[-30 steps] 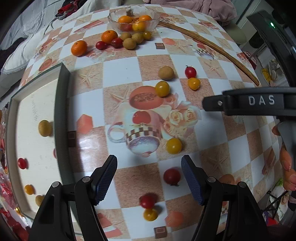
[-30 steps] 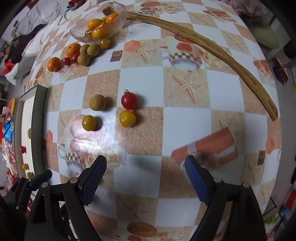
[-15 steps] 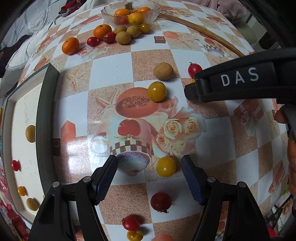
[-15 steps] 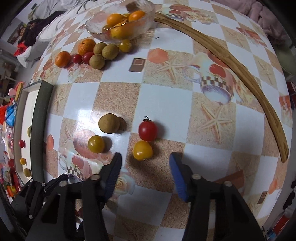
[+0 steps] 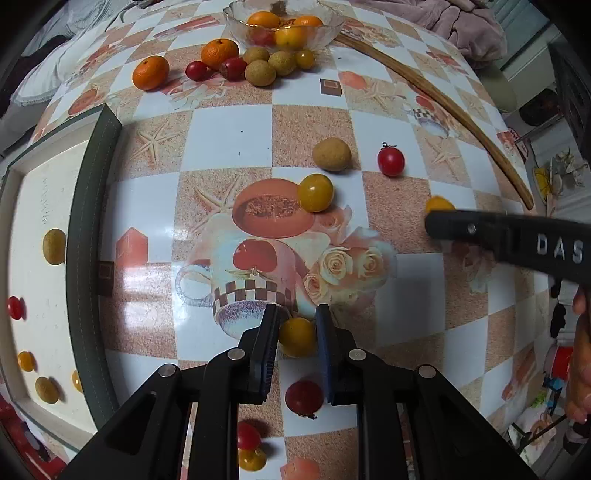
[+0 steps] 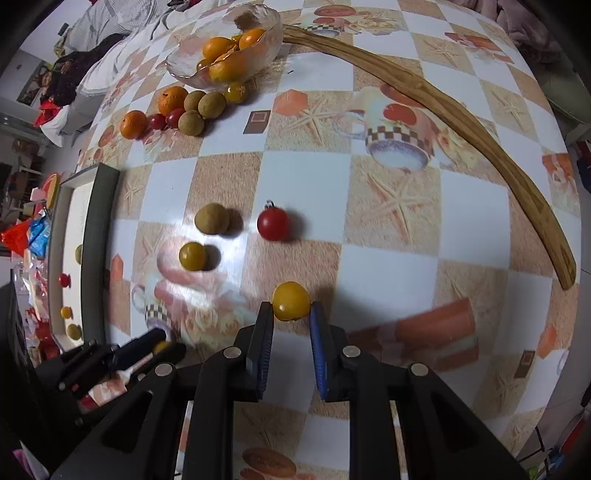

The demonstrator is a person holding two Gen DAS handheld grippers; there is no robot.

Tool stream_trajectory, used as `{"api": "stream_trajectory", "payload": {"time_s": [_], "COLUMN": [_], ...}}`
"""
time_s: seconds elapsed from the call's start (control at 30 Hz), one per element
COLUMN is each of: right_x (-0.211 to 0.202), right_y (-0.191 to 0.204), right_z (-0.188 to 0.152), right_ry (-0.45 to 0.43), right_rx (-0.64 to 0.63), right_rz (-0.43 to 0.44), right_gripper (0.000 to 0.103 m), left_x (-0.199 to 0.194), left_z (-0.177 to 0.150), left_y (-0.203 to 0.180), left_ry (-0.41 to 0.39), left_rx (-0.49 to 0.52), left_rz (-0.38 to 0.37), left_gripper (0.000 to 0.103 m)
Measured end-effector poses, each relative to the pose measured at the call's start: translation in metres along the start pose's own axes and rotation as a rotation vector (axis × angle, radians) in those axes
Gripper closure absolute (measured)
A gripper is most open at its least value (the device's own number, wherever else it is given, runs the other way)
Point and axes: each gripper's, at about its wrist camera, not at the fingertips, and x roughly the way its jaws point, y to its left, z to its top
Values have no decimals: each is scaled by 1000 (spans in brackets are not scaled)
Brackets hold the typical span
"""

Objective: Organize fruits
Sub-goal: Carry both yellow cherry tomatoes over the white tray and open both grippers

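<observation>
My left gripper is shut on a yellow cherry tomato at the near part of the table. My right gripper is shut on another yellow cherry tomato; that gripper also shows at the right of the left wrist view. Loose on the patterned tablecloth lie a red tomato, a brown longan and a yellow tomato. A red tomato lies just below my left fingers.
A white tray with a dark green rim at the left holds several small fruits. A glass bowl of oranges stands at the far side, with oranges, longans and tomatoes beside it. A curved wooden stick lies at the right.
Both grippers moved forward and closed. The left one closed on the near yellow tomato, the right one on the yellow tomato below the red one.
</observation>
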Motion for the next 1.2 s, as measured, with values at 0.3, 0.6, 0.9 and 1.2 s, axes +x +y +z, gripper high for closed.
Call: {"api": "stream_trajectory", "payload": {"time_s": [0.3, 0.6, 0.9, 1.2], "right_x": [-22, -45, -41, -24], "right_y": [-2, 16, 64, 157], "right_z": [-24, -32, -28, -7], "right_ry": [9, -15, -50, -68], "right_rx": [-1, -80, -84, -67], "right_rz": [38, 64, 50, 48], "right_gripper": [81, 81, 81, 81], "left_x": [-44, -83, -101, -110], "left_z": [-24, -36, -37, -27], "left_y": [10, 25, 85, 183], "left_ry": [-5, -73, -125, -122], "left_rx": [-38, -135, -151, -116], "left_rz": [-17, -6, -17, 7], "left_gripper": [81, 81, 81, 81]}}
